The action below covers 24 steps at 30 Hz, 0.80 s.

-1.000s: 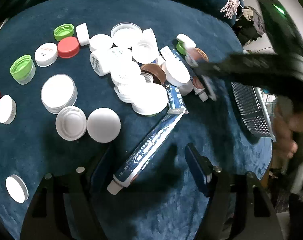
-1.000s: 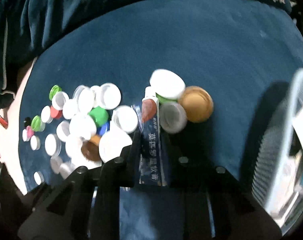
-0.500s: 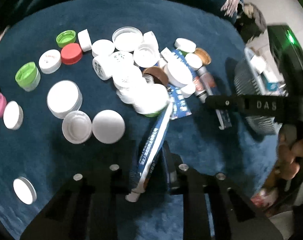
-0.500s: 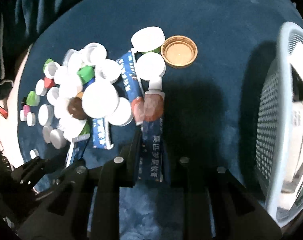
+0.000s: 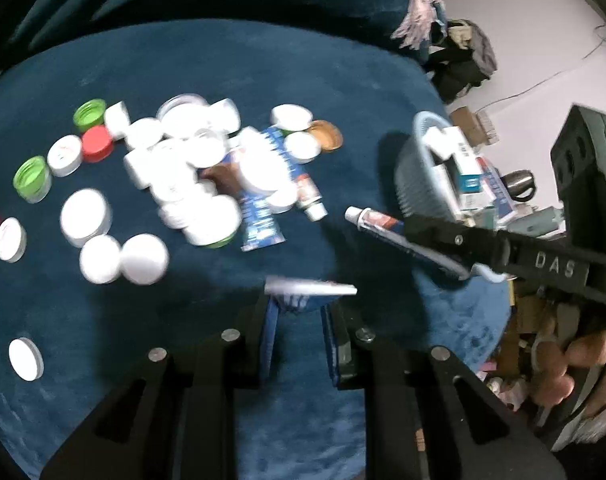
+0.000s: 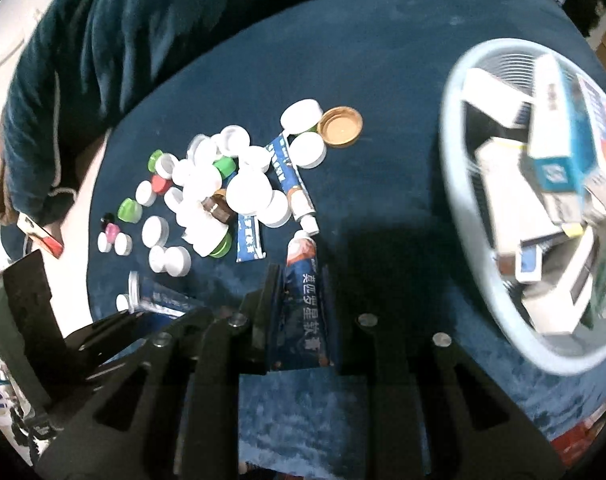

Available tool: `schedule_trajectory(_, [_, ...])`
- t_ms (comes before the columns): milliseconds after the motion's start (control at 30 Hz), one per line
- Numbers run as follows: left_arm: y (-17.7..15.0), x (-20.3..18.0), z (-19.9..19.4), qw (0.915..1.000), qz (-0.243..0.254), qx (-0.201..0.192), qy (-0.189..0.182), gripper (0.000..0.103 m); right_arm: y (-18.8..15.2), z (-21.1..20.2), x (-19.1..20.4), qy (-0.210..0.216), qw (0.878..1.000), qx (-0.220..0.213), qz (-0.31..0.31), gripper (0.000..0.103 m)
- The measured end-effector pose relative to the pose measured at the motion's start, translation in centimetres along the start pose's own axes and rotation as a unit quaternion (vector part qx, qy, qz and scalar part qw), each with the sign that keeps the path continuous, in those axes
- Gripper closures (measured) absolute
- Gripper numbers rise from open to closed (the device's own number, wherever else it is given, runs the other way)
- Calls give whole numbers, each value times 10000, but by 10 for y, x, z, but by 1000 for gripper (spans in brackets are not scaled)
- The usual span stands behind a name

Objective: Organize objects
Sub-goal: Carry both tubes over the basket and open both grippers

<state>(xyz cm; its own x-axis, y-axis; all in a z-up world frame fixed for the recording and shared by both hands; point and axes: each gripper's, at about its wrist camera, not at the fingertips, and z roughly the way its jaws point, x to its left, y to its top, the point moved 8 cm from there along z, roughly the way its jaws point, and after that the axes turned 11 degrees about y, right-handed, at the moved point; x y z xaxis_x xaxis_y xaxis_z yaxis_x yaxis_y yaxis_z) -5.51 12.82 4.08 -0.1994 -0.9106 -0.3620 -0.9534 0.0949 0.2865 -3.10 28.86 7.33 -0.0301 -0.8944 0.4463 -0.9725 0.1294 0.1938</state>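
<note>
My left gripper is shut on a blue ointment tube, lifted above the dark blue cloth; its crimped end points forward. It also shows in the right wrist view. My right gripper is shut on a second blue tube with a red-and-white cap end, held in the air left of the basket. From the left wrist view that tube sticks out of the right gripper toward the basket.
A heap of white, green, red and brown bottle caps lies on the cloth with two more blue tubes. The pale blue mesh basket holds several small boxes. A gold lid lies by the heap.
Both grippers have lifted their tubes off the cloth. The right gripper has carried its tube rightward toward the basket; the left tube now hangs clear of the cap heap.
</note>
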Motion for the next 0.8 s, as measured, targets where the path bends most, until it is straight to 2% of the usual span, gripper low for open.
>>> schedule_trajectory(200, [11,-46,-15,9988,146,-164,-429,82,-12,-47,-11,203,9968,-667,388,83])
schedule_trajectory(300, [17,-66,-24,9975,171,-230,-648,82,-20,-81,-25,383,9909,-1115,649,83])
schedule_trajectory(467, [25,-98,-33,9942,158,-266,-1034,82,-29,-136,-67,539,9699,-1973,1324,83])
schedule_trajectory(600, [32,-133,-30,9904,227,-193,-1347,82,-44,-173,-116,281,9474,-2531,1939,83])
schedule_trajectory(733, [37,-171,-22,9864,393,-116,-1593,82,-59,-190,-158,-47,9260,-2820,2512,83])
schedule_trajectory(800, [39,-186,-14,9856,452,-59,-1628,82,-62,-191,-170,-130,9210,-2828,2675,83])
